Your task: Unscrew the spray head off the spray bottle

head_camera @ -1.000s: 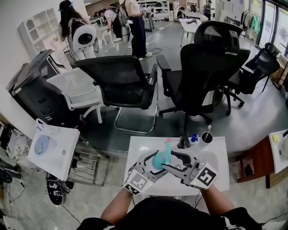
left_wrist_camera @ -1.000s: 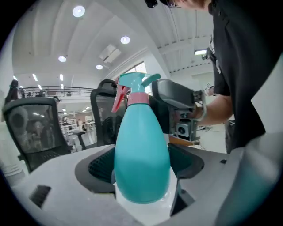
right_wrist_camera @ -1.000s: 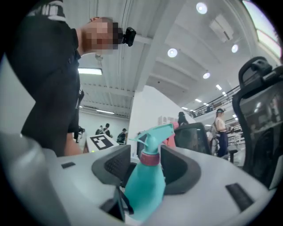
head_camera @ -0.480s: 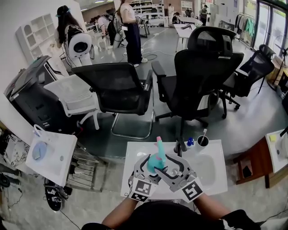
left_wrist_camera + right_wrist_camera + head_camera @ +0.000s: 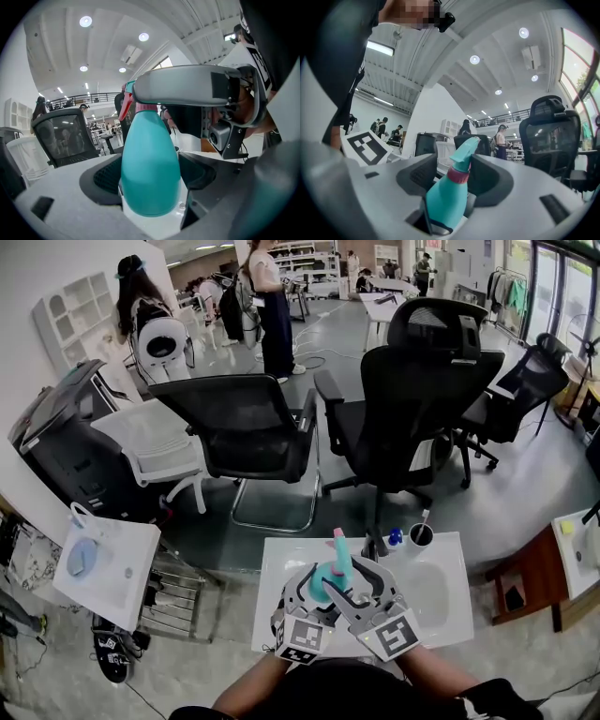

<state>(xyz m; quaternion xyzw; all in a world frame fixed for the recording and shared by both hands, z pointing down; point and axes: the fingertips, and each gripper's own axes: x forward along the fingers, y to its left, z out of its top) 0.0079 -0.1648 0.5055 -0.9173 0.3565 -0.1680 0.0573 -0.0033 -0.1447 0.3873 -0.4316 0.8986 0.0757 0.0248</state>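
A teal spray bottle (image 5: 327, 579) with a pink collar and teal spray head (image 5: 340, 547) is held upright over the white table (image 5: 441, 615). My left gripper (image 5: 314, 585) is shut on the bottle's wide body (image 5: 150, 164), and both pads touch it. My right gripper (image 5: 359, 579) comes in from the right with its jaws spread around the neck. In the right gripper view the pink collar (image 5: 458, 175) and spray head (image 5: 465, 151) lie between the pads, with a gap on the left side. One grey finger (image 5: 187, 90) of the right gripper crosses above the bottle in the left gripper view.
A dark cup with a brush (image 5: 420, 533), a small blue bottle (image 5: 395, 537) and a black fixture (image 5: 375, 545) stand at the table's far edge. Two black office chairs (image 5: 253, 418) (image 5: 422, 390) are behind it. A white side table (image 5: 112, 568) is at the left. People stand far back.
Both grippers and the bottle have shifted a little left and nearer to me. The left gripper keeps its hold on the bottle's body.
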